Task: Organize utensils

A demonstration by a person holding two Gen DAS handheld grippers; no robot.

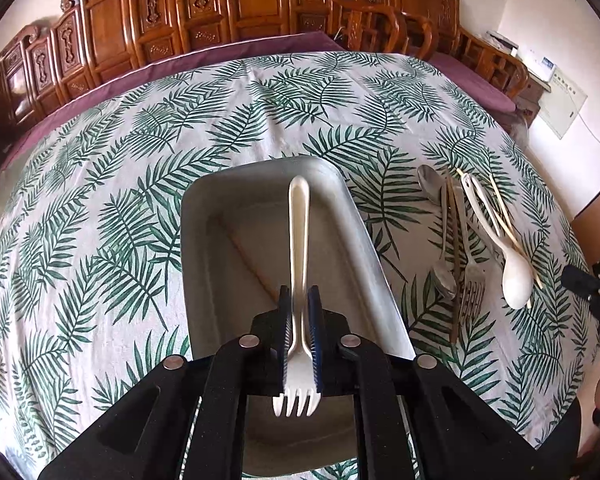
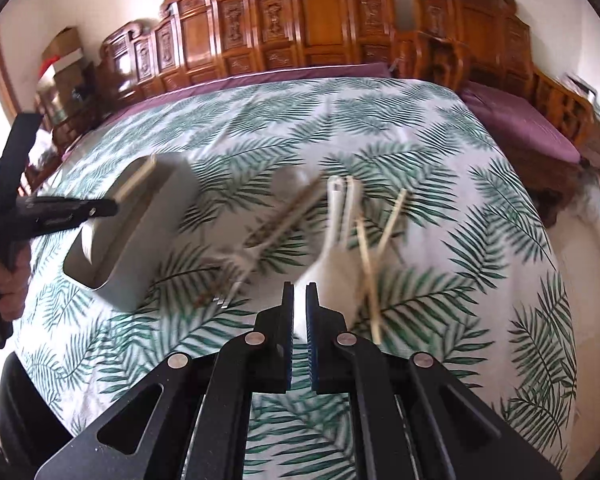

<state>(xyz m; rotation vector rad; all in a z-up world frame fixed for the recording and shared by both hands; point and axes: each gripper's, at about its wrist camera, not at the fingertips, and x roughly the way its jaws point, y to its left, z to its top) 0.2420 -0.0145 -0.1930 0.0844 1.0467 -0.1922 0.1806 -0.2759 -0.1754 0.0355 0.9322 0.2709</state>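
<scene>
My left gripper (image 1: 300, 300) is shut on a white plastic fork (image 1: 299, 248), held over a grey metal tray (image 1: 364, 232) with its tines toward the camera. A wooden chopstick (image 1: 246, 258) lies inside the tray. To the tray's right lies a pile of utensils: metal spoons (image 1: 444, 280), a metal fork (image 1: 473, 284), a white spoon (image 1: 514, 276) and chopsticks (image 1: 508, 224). My right gripper (image 2: 300, 296) is shut and empty, just short of the white spoon (image 2: 334, 216) and crossed chopsticks (image 2: 370, 264). The right wrist view is motion-blurred. The tray (image 2: 140, 236) and left gripper (image 2: 72, 210) show at its left.
A palm-leaf tablecloth (image 1: 140, 200) covers the table. A purple-cushioned carved wooden bench (image 2: 516, 120) runs along the back and right side. The hand on the left gripper (image 2: 8, 284) shows at the left edge of the right wrist view.
</scene>
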